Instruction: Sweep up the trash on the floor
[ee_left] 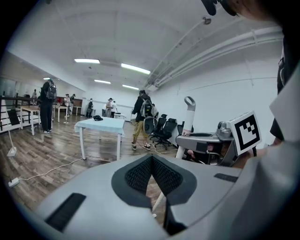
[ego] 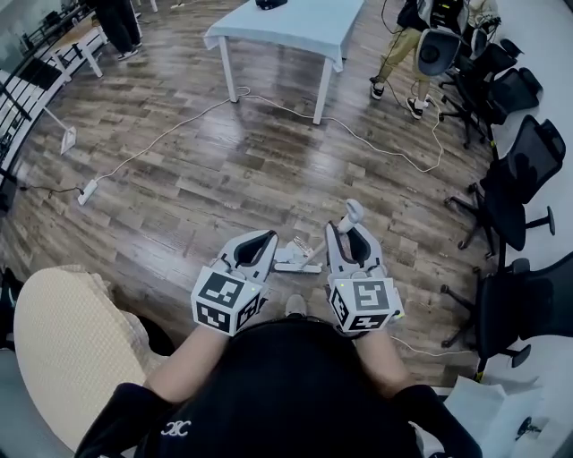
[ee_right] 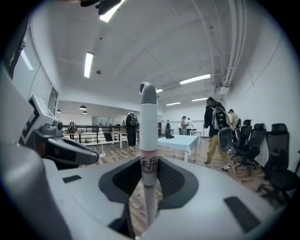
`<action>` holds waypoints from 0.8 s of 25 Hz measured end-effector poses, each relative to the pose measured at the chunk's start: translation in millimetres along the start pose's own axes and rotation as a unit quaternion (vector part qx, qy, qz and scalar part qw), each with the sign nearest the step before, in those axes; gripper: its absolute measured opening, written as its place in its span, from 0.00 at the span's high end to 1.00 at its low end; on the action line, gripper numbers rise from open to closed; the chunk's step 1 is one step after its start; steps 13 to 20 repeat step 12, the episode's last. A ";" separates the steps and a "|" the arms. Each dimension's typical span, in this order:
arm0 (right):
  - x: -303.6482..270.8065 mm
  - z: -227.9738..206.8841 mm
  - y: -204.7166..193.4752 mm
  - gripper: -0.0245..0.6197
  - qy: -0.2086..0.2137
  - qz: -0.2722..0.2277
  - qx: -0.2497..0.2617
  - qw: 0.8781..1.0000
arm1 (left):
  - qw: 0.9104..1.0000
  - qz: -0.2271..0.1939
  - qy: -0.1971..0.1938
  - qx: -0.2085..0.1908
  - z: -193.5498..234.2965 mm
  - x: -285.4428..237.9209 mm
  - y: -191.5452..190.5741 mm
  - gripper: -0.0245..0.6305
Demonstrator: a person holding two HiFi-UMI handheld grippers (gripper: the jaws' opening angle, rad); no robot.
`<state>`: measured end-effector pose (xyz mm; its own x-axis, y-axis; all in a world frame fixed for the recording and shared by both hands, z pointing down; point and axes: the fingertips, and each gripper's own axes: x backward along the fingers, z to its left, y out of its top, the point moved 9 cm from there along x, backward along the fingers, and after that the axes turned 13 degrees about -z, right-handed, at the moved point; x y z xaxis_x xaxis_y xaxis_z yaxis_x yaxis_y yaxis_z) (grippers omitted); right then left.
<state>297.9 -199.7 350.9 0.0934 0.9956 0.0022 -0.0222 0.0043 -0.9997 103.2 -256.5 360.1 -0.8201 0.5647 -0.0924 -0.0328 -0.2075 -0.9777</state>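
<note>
Trash itself I cannot pick out anywhere on the wooden floor in the head view. What I do see there is the right gripper low in front of the body with a white handle rising through it. The shaft slants down-left to a pale sweeper head resting on the boards just beside the left gripper. A white cable snakes across the open floor towards the table, well apart from the head. In the left gripper view, its dark pads meet at the tips with nothing between them, so I read it as closed and empty; the thin shaft shows only through the gap beneath the pads, apart from them. In the right gripper view, the jaws are clamped on the handle at a red-edged label, with the grey-capped top standing upright above them. My judgement is that the tool is gripped but no sweeping is under way. To do this well I would bring the left gripper onto the shaft lower down for a second hold, keep the head flat on the boards and find the trash first. Then I would draw short strokes towards one spot, steering away from the cable so it does not snag.
</note>
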 end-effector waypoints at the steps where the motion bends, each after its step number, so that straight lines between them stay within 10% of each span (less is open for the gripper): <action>1: 0.9 -0.4 1.1 0.79 0.000 -0.001 0.000 1.000 | 1.000 0.001 0.000 0.000 -0.9 0.2 -0.3 0.97; 20: 14.5 -3.1 18.0 0.79 0.015 -0.020 -0.010 1.000 | 1.000 0.002 -0.004 0.004 -16.8 7.0 -4.6 0.97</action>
